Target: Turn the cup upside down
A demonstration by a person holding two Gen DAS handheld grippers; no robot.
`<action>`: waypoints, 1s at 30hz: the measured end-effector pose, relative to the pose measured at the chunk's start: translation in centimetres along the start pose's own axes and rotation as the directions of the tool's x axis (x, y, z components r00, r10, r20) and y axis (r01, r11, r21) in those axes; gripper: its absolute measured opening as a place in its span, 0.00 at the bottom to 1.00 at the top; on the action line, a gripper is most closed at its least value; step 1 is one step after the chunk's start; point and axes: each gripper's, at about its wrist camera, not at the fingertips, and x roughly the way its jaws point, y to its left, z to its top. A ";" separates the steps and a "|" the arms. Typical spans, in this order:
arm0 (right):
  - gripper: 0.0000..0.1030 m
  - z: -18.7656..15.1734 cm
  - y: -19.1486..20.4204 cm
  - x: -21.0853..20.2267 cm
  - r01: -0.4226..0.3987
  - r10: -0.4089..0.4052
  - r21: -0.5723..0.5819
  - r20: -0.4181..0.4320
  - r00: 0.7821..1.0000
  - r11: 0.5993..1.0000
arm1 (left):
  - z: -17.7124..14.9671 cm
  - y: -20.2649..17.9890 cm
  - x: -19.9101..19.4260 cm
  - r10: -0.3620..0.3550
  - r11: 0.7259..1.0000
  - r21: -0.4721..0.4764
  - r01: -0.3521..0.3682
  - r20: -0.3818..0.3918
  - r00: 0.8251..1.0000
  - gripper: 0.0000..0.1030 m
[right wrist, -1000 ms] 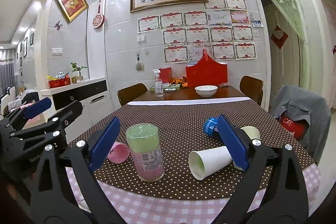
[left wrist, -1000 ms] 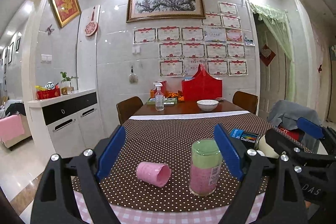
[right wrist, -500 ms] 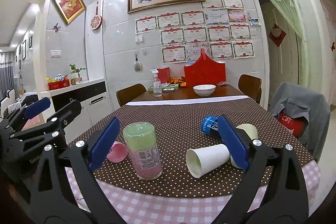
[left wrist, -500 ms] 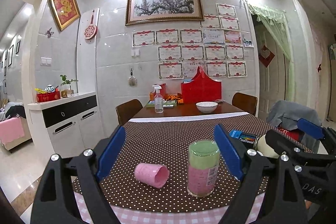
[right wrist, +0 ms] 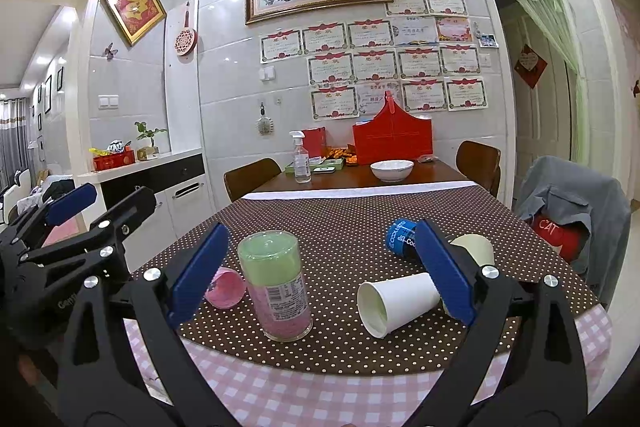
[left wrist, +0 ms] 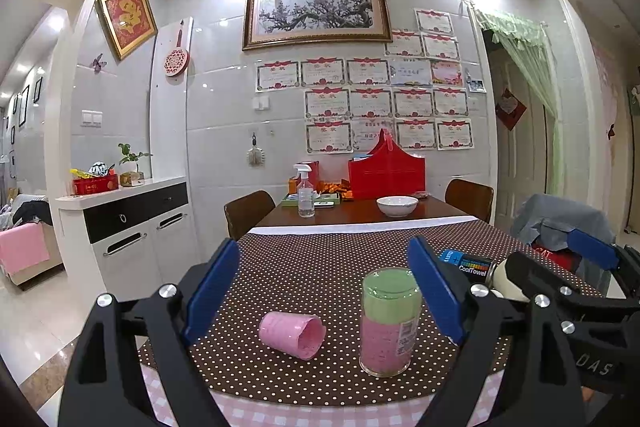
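Left gripper point(left wrist: 324, 291) hovers over the near table edge, jaws spread wide and holding nothing; just beyond them the pink cup point(left wrist: 291, 335) lies on its side on the dotted brown cloth point(left wrist: 320, 267), mouth facing right; just beside it a pink canister point(left wrist: 390, 323) with a green lid stands upright; further right, the right gripper point(right wrist: 320, 273) hangs wide open and empty too, with a white paper cup point(right wrist: 396, 303) on its side between its fingers, touching neither that I can see; a blue tube point(right wrist: 400, 239) and a second paper cup point(right wrist: 474, 247) lie behind it.

Left gripper point(left wrist: 324, 291) and right gripper point(right wrist: 322, 273) — both agape, empty.
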 end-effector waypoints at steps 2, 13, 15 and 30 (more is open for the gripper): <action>0.90 0.0 0.0 0.0 0.000 0.000 -0.001 0.000 1.000 1.000 | 0.0 0.0 0.0 0.001 1.000 0.001 -0.001 0.001 1.000 0.82; 0.90 0.0 0.0 0.0 0.000 0.000 0.000 -0.001 1.000 1.000 | 0.1 0.0 0.1 0.005 1.000 0.002 -0.005 0.000 1.000 0.82; 0.90 0.0 0.0 0.0 0.000 0.000 0.001 -0.001 1.000 1.000 | 0.1 0.0 0.0 0.004 1.000 0.002 -0.004 0.000 1.000 0.82; 0.90 -0.6 0.3 0.1 -0.003 0.003 0.003 -0.010 1.000 1.000 | -0.3 0.6 -0.1 0.010 1.000 0.002 -0.010 -0.004 1.000 0.82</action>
